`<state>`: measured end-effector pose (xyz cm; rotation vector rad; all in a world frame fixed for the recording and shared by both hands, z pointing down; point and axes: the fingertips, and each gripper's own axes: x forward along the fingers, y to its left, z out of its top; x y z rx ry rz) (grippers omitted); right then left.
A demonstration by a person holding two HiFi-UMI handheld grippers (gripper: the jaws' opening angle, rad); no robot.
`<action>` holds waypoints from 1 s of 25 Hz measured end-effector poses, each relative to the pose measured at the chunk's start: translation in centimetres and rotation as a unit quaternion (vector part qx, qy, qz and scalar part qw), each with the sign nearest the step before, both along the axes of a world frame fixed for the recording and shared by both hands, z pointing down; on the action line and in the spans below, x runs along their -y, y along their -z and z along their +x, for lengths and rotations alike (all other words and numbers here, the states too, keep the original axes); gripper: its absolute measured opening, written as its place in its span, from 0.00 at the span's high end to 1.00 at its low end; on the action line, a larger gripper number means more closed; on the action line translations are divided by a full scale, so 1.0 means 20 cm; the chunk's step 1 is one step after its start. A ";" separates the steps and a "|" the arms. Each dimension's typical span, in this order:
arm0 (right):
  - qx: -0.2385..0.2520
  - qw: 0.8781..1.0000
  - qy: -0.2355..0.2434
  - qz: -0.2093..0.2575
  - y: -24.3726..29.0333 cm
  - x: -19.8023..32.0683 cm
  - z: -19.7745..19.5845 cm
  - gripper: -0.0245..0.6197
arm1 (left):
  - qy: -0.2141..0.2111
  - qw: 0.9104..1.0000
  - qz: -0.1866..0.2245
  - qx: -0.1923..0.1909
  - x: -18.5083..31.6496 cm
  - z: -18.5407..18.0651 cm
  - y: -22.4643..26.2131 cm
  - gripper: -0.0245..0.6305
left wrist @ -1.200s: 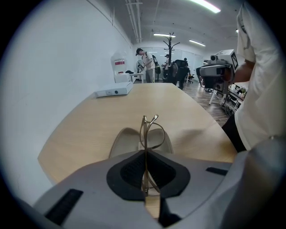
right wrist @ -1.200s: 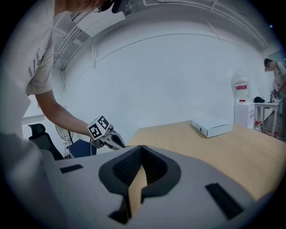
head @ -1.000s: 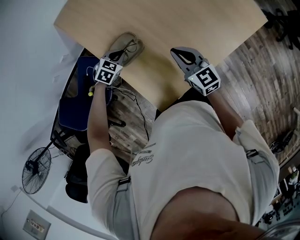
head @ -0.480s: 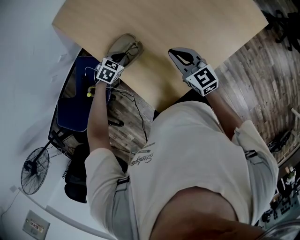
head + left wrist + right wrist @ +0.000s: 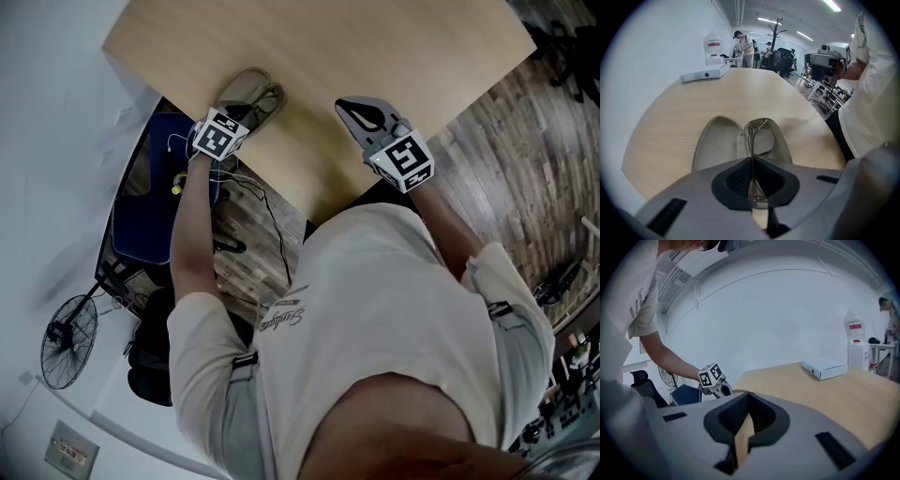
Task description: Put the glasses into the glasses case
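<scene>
An open beige glasses case (image 5: 242,86) lies near the front left edge of the wooden table (image 5: 375,47). My left gripper (image 5: 242,117) is over it, shut on the clear-framed glasses (image 5: 266,96). In the left gripper view the glasses (image 5: 761,139) hang edge-on from the left gripper (image 5: 752,161), with the lens over the right half of the case (image 5: 717,140). The case's left half holds nothing. My right gripper (image 5: 350,105) rests to the right, apart from the case; in its own view the right gripper (image 5: 746,416) is shut with nothing held.
A white box (image 5: 704,73) sits at the far side of the table, also visible as the white box (image 5: 825,368). A blue chair (image 5: 155,187) and a fan (image 5: 67,337) stand on the floor left of the table. Cables hang by the table edge.
The left gripper has shifted slightly up toward the case with the glasses. The right gripper has hardly moved.
</scene>
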<state>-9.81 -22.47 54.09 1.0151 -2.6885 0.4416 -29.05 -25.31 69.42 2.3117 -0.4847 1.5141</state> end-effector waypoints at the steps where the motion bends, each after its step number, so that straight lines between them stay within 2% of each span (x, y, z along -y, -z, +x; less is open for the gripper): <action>1: 0.000 1.000 0.000 0.001 0.00 0.00 0.00 0.97 | -0.004 1.000 -0.002 0.007 0.00 0.00 -0.01 0.93; 10: -0.001 1.000 -0.008 0.000 0.00 -0.03 0.05 0.97 | -0.034 0.998 0.015 0.056 0.04 0.00 0.00 0.92; 11: -0.001 1.000 -0.008 0.000 -0.01 -0.03 0.06 0.97 | -0.032 0.998 0.019 0.058 0.05 -0.01 0.01 0.90; 12: -0.001 1.000 -0.008 -0.001 -0.01 -0.04 0.07 0.97 | -0.029 0.998 0.022 0.058 0.05 -0.01 0.02 0.83; 13: -0.001 1.000 -0.008 -0.001 -0.01 -0.04 0.07 0.97 | -0.027 0.998 0.025 0.057 0.06 -0.01 0.03 0.81; 20: 0.001 1.000 -0.002 0.003 0.02 -0.08 0.08 0.97 | 0.002 0.997 0.057 0.044 0.08 -0.01 0.15 0.82; 25: 0.000 1.000 0.017 0.010 0.07 -0.09 0.06 0.97 | 0.052 0.995 0.087 0.010 0.08 0.00 0.28 0.92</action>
